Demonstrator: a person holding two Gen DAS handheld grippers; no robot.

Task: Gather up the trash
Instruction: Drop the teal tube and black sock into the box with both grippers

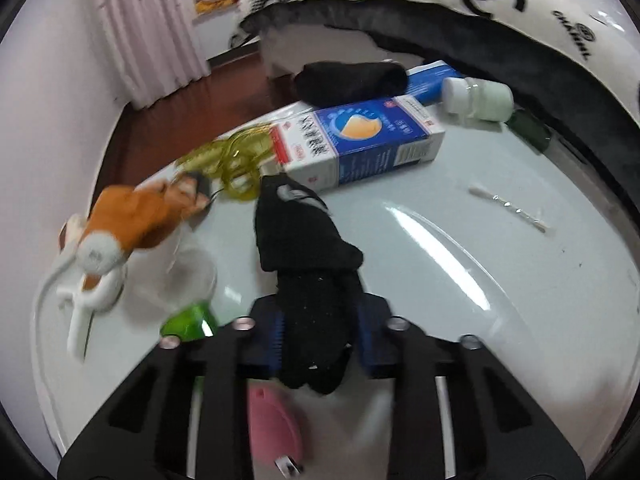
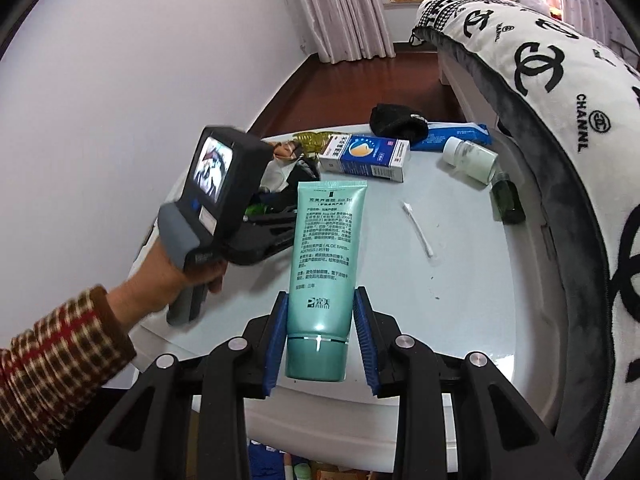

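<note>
Low in the left wrist frame, the left gripper [image 1: 320,336] pinches a limp black sock [image 1: 308,256]; centre of the right frame, the right gripper [image 2: 320,336] clamps a light, slippery green tube [image 2: 324,264] near its cap.

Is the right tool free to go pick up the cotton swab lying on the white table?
Probably not yet: the right tool is shut on the teal plastic tube, so its jaws are occupied. The path itself looks free; the thin white cotton swab lies alone on the glossy white table.
</note>
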